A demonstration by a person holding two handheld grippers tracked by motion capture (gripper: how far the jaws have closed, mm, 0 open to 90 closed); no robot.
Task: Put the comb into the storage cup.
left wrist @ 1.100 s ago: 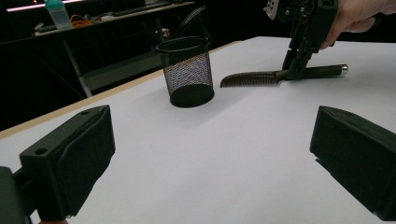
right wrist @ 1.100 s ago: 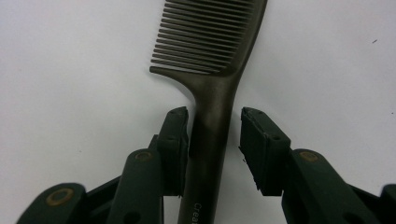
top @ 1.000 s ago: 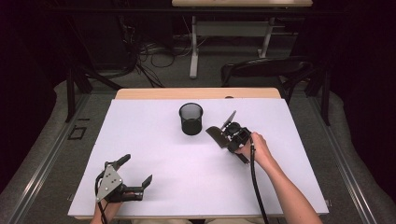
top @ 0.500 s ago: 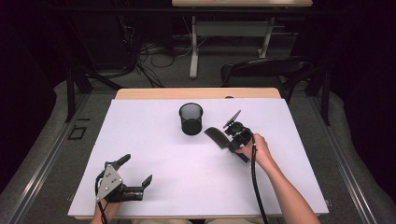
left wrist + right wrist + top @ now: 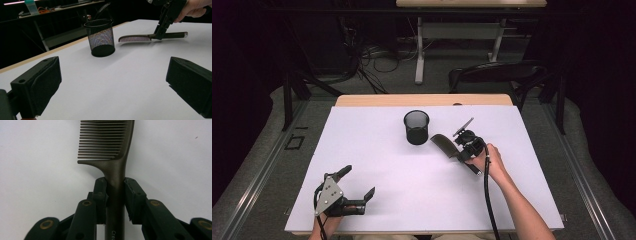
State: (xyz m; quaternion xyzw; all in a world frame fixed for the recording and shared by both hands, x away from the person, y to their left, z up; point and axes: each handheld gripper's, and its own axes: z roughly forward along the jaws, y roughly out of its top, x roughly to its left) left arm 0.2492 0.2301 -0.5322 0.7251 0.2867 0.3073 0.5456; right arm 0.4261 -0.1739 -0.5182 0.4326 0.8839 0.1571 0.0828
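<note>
1. High view: the right gripper (image 5: 460,142) sits just beside the mesh cup (image 5: 416,127), with the comb (image 5: 444,145) caught between its fingers; the toothed end juts out past the fingertips toward the cup. The left gripper (image 5: 357,182) rests near the front edge of the worktop (image 5: 377,150), its fingers spread wide with nothing between them, well apart from comb and cup.

2. Left gripper view: beyond the two wide-open fingers (image 5: 40,85), the comb (image 5: 140,38) lies level, low over or on the worktop; I cannot tell which. The far gripper comes down on it from above, at the point where the teeth give way to the handle. The mesh cup (image 5: 100,37) stands upright just past the comb's toothed tip.

3. Right gripper view: the fingers (image 5: 100,195) have just closed in and now press on both sides of the comb's neck (image 5: 115,182), right below the first teeth. The teeth reach forward beyond the fingertips; the handle runs back between them.

4. Handling, as a judgement: the comb looks light, stiff and smooth, so it may pivot or slip in a narrow pinch. The solid neck or handle is the place to hold; the thin teeth would flex or snag on the cup's mesh.
</note>
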